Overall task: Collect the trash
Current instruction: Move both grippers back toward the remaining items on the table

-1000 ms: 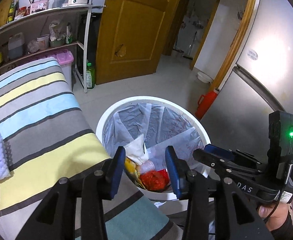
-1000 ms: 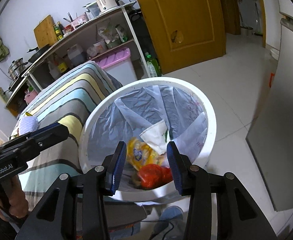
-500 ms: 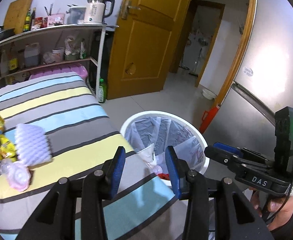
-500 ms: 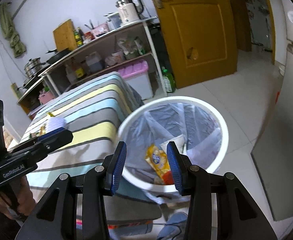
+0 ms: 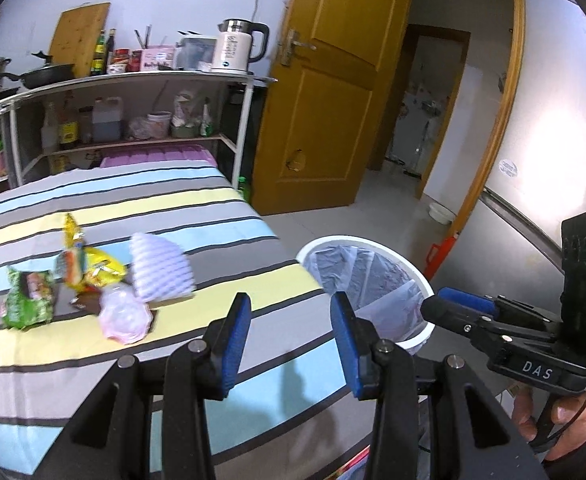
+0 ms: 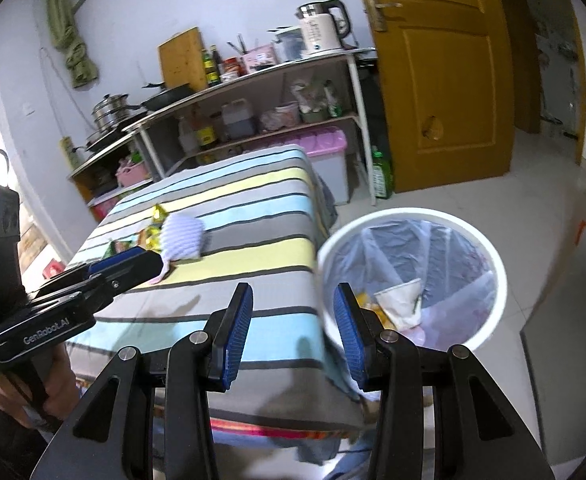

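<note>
Above striped table (image 5: 213, 216) — both tongs (image 5: 287, 334) (image 6: 291, 330) agape, empty

The left gripper (image 5: 289, 334) filled the lower centre of the frame, its blue-padded jaws apart and empty above the striped tablecloth (image 5: 197, 216). At centre left lay a white foam net (image 5: 161, 270), a pink wrapper (image 5: 124, 318), a yellow packet (image 5: 93, 266) and a green packet (image 5: 29, 298). The lined trash bin (image 5: 367, 284) stood right of centre; the right gripper (image 5: 453, 306) entered from the right edge.
</note>
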Motion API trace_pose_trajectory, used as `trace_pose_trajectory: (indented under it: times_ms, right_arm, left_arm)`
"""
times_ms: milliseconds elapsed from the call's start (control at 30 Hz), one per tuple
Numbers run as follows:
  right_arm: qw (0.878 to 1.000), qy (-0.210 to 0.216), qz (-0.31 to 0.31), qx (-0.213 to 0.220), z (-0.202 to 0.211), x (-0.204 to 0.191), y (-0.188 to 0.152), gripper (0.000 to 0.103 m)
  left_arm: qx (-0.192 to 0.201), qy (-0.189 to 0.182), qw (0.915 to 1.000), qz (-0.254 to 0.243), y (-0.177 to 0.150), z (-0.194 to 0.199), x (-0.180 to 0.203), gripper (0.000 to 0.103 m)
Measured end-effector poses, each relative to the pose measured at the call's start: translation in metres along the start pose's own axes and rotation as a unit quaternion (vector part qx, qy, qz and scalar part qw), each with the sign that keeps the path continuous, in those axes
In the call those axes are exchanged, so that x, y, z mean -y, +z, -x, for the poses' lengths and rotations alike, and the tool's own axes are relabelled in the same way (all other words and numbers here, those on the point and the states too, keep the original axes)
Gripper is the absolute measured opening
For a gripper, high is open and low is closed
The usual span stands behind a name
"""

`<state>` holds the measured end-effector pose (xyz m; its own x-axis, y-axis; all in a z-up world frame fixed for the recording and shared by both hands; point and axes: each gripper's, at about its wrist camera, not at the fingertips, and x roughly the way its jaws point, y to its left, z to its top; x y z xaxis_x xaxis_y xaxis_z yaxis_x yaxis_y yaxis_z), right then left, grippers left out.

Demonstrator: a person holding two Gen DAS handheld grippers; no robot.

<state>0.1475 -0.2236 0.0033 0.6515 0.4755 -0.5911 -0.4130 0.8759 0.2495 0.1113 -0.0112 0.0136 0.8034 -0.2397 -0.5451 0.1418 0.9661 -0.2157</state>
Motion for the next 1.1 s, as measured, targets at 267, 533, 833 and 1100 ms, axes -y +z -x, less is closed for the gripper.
trace_pose_trajectory:
  times_ms: [267,533,833,1100]
  right_arm:
    - [0.999,0.022,0.022,-0.009,-0.009,-0.026,-0.002,0.045]
    - [0.999,0.035,0.034,-0.015,-0.022,-0.042,0.001,0.047]
    - [0.998,0.042,0.042,-0.022,-0.038,-0.049,0.006,0.047]
    - [0.998,0.043,0.044,-0.031,-0.053,-0.049,0.010,0.047]
  left_arm:
    - [0.010,0.032,0.9993,0.016,-0.010,0.018,-0.028,0.043]
    - [0.016,0.060,0.9974,0.036,-0.016,0.026,-0.057,0.047]
    - [0.009,0.084,0.9951,0.050,-0.016,0.015,-0.079,0.048]
    - [-0.011,0.098,0.9938,0.052,-0.012,-0.008,-0.094,0.048]
